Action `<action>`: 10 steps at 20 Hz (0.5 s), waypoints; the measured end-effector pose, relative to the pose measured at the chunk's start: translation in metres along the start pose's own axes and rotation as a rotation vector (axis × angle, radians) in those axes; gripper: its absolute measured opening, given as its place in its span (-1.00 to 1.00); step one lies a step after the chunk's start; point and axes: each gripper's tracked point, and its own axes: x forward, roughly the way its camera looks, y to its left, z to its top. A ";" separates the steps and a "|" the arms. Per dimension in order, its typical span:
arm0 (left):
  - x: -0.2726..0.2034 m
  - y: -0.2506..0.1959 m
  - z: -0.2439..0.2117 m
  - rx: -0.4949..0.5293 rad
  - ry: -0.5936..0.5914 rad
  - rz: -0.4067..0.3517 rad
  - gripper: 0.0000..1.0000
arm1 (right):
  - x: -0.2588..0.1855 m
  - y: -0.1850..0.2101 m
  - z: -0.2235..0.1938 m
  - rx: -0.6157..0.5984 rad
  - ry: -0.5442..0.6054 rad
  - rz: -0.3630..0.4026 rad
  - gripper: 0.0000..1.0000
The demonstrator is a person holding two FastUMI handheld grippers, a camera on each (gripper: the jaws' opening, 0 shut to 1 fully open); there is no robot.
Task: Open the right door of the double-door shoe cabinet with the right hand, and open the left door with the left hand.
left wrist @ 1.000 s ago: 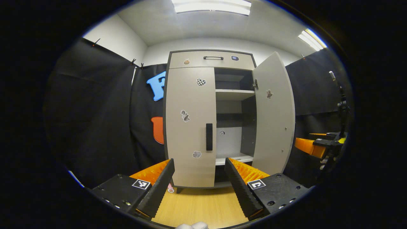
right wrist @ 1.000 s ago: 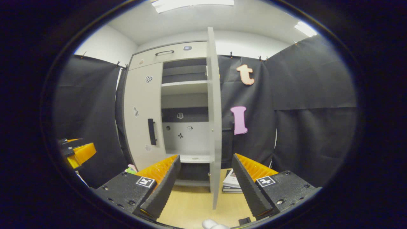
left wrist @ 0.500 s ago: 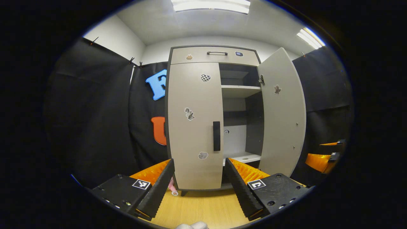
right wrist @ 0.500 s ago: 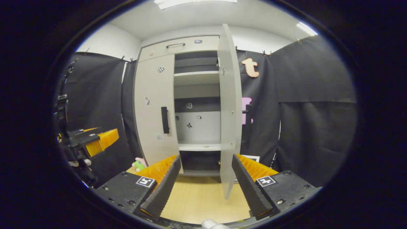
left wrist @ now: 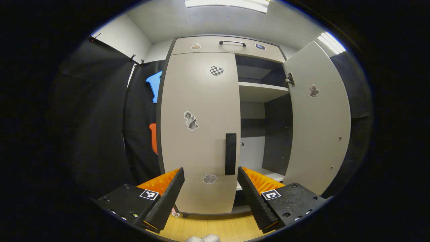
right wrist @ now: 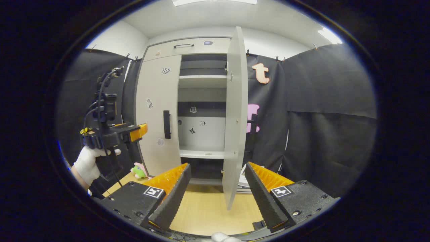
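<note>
The grey double-door shoe cabinet [left wrist: 208,45] stands ahead. Its left door [left wrist: 198,134] is closed flat, with a dark vertical handle [left wrist: 230,154] near its inner edge. The right door [left wrist: 319,121] is swung wide open, showing shelves inside [left wrist: 260,89]. My left gripper [left wrist: 210,174] is open, close in front of the left door, its fingers either side of the handle's lower end without touching. In the right gripper view the right door [right wrist: 235,114] stands edge-on, and my right gripper [right wrist: 217,171] hangs open and empty before it. The left gripper [right wrist: 142,127], in a gloved hand [right wrist: 86,163], is near the left door [right wrist: 156,111].
A small green and pink toy [right wrist: 138,170] lies on the wooden floor [right wrist: 205,215] by the cabinet's left foot. A stack of flat printed items [right wrist: 242,181] rests on the floor behind the open door. Black cloth walls close in on both sides.
My left gripper has moved forward, close up to the left door and its handle. My right gripper has drawn back and away from the open right door, which swung slightly wider.
</note>
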 end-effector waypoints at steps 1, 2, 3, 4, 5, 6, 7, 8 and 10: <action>0.011 -0.003 -0.002 -0.008 0.004 -0.003 0.90 | 0.000 0.000 0.000 0.000 0.003 0.000 0.93; 0.022 -0.005 -0.003 -0.018 0.007 -0.006 0.91 | 0.000 0.000 -0.001 -0.003 0.006 -0.002 0.93; 0.033 -0.007 -0.006 -0.025 0.009 -0.007 0.91 | 0.001 -0.002 -0.001 -0.007 0.009 -0.007 0.94; 0.044 -0.009 -0.007 -0.023 0.010 -0.007 0.91 | 0.000 -0.003 -0.002 -0.012 0.014 -0.011 0.94; 0.056 -0.011 -0.007 -0.010 0.008 -0.005 0.91 | 0.000 -0.004 -0.001 -0.016 0.015 -0.017 0.93; 0.064 -0.014 -0.006 0.003 -0.002 0.000 0.90 | 0.000 -0.006 -0.001 -0.022 0.013 -0.025 0.94; 0.074 -0.016 -0.007 0.010 0.002 -0.004 0.90 | 0.001 -0.007 0.000 -0.025 0.012 -0.030 1.00; 0.083 -0.020 -0.010 0.004 0.008 -0.009 0.89 | 0.002 -0.007 0.000 -0.024 0.013 -0.029 0.94; 0.098 -0.023 -0.011 -0.009 0.015 -0.009 0.90 | 0.003 -0.007 0.000 -0.024 0.016 -0.031 1.00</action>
